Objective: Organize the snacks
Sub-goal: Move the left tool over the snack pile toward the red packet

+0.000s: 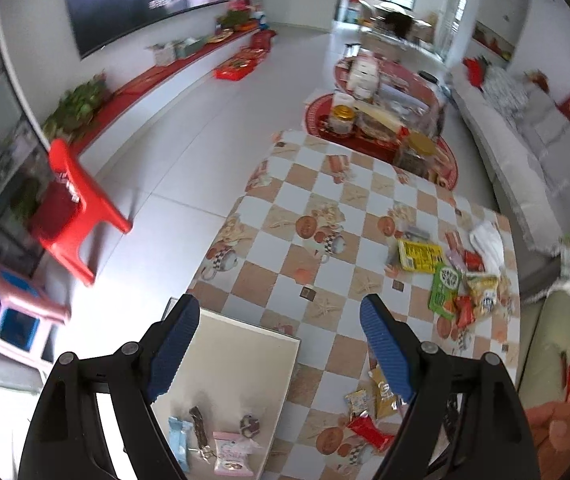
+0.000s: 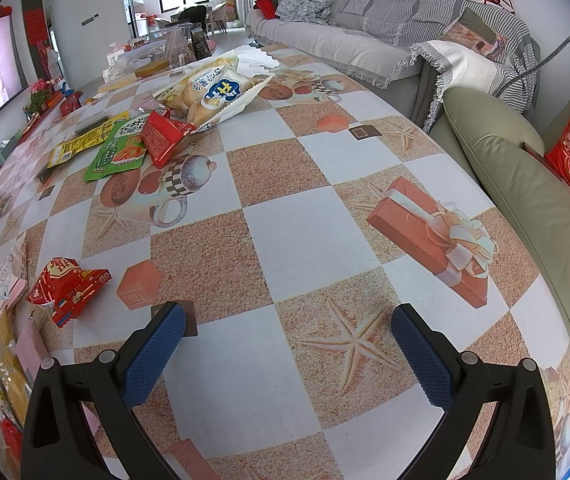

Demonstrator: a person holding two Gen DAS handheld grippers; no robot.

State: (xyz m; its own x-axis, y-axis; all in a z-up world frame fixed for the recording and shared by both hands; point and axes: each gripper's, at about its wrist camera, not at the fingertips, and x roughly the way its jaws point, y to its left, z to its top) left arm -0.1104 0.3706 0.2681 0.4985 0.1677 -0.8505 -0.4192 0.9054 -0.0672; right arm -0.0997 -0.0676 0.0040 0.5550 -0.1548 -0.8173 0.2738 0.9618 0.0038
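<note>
Living-room table (image 2: 285, 240), checked cloth: snack packets lie loose, red foil packet (image 2: 70, 286) near left edge, bun bag (image 2: 213, 92) farther back, light, crinkly, slippery, best pinched at crimped seams; left tool (image 1: 281, 344) and right tool (image 2: 285, 360) both spread, empty.

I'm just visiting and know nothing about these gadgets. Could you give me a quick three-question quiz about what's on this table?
1. True or false: the left gripper has something between its fingers.
2. What lies nearest the right gripper: A) crinkled red foil snack packet, B) flat green snack pouch, C) clear bag of pale buns?
3. Fill in: the pink-and-white snack packet lies in a shallow white ___.

Key: 1 false; 2 A; 3 tray.
</note>
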